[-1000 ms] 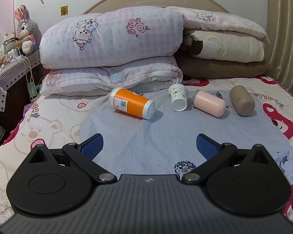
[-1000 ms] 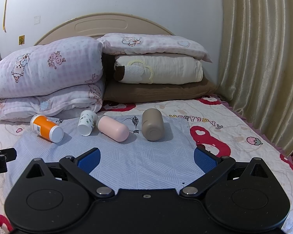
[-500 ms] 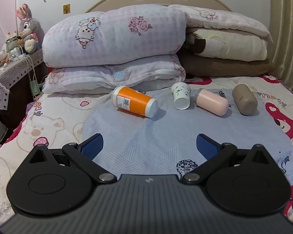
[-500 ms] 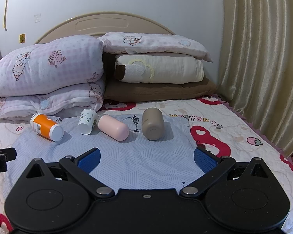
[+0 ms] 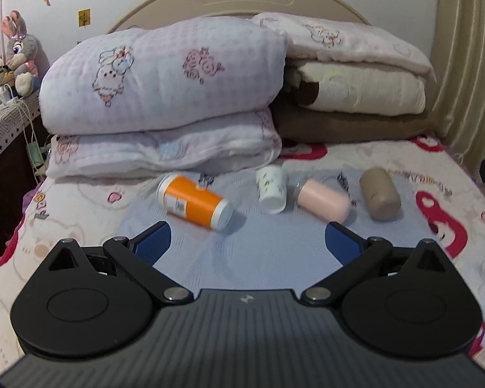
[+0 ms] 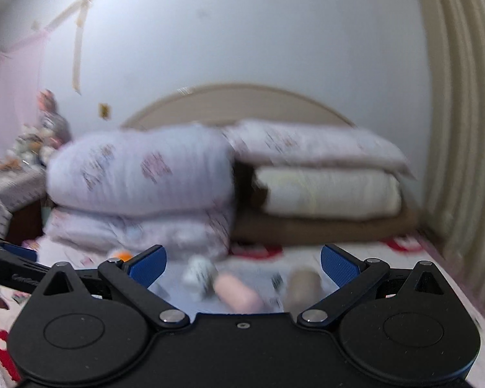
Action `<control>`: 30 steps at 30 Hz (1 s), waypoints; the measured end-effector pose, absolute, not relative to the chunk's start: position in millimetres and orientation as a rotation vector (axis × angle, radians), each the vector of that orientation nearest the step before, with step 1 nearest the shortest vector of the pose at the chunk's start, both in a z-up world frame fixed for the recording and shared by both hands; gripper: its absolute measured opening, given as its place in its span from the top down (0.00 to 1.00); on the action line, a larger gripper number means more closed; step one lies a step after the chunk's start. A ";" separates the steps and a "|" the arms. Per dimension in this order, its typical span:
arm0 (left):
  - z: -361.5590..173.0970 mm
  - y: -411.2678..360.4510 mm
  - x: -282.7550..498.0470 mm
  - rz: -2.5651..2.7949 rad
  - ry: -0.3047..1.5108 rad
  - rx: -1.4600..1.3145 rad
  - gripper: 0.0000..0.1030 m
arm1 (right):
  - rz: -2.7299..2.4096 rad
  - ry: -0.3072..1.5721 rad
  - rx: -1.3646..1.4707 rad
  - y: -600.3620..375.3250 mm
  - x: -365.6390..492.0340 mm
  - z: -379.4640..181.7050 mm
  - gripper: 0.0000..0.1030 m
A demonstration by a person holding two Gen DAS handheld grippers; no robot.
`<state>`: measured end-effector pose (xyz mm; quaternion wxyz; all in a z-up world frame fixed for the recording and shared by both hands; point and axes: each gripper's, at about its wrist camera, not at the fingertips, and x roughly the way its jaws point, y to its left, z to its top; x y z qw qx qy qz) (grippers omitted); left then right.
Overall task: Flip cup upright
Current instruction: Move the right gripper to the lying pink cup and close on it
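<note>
Several cups lie on their sides on a blue-grey cloth [image 5: 268,252] on the bed: an orange cup [image 5: 194,202], a white patterned paper cup [image 5: 271,185], a pink cup [image 5: 323,201] and a tan cup [image 5: 380,193]. My left gripper [image 5: 247,241] is open and empty, just short of the orange cup. My right gripper [image 6: 242,265] is open and empty, tilted up. Its view is blurred. The paper cup [image 6: 199,273], pink cup [image 6: 239,294] and tan cup [image 6: 302,286] show low between its fingers.
Folded quilts [image 5: 165,97] and stacked pillows [image 5: 359,93] fill the head of the bed behind the cups. A side table [image 5: 3,119] with a plush rabbit [image 5: 19,51] stands at the left. A curtain [image 5: 468,64] hangs at the right.
My left gripper has moved forward toward the cups, which look larger. My right gripper has swung upward and left quickly, blurring its view and dropping the cups low in frame.
</note>
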<state>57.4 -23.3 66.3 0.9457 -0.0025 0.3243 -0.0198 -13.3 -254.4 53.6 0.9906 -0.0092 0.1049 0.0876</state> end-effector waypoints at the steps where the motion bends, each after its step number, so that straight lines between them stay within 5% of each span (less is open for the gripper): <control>1: 70.1 -22.8 63.9 -0.050 0.667 -0.021 0.00 | 0.199 0.209 -0.016 -258.5 -5.4 58.0 0.00; 8: 68.6 -31.2 123.8 -0.055 0.758 -0.043 0.01 | 0.342 0.361 -0.120 -262.7 66.2 60.0 0.00; 18: 5.3 -48.7 193.0 -0.116 0.865 -0.111 0.03 | 0.444 0.592 -0.230 -234.1 129.9 -49.6 0.05; 30: -70.9 -67.4 235.5 -0.179 0.931 -0.244 0.03 | 0.390 0.554 -0.278 -235.8 182.7 -85.9 0.05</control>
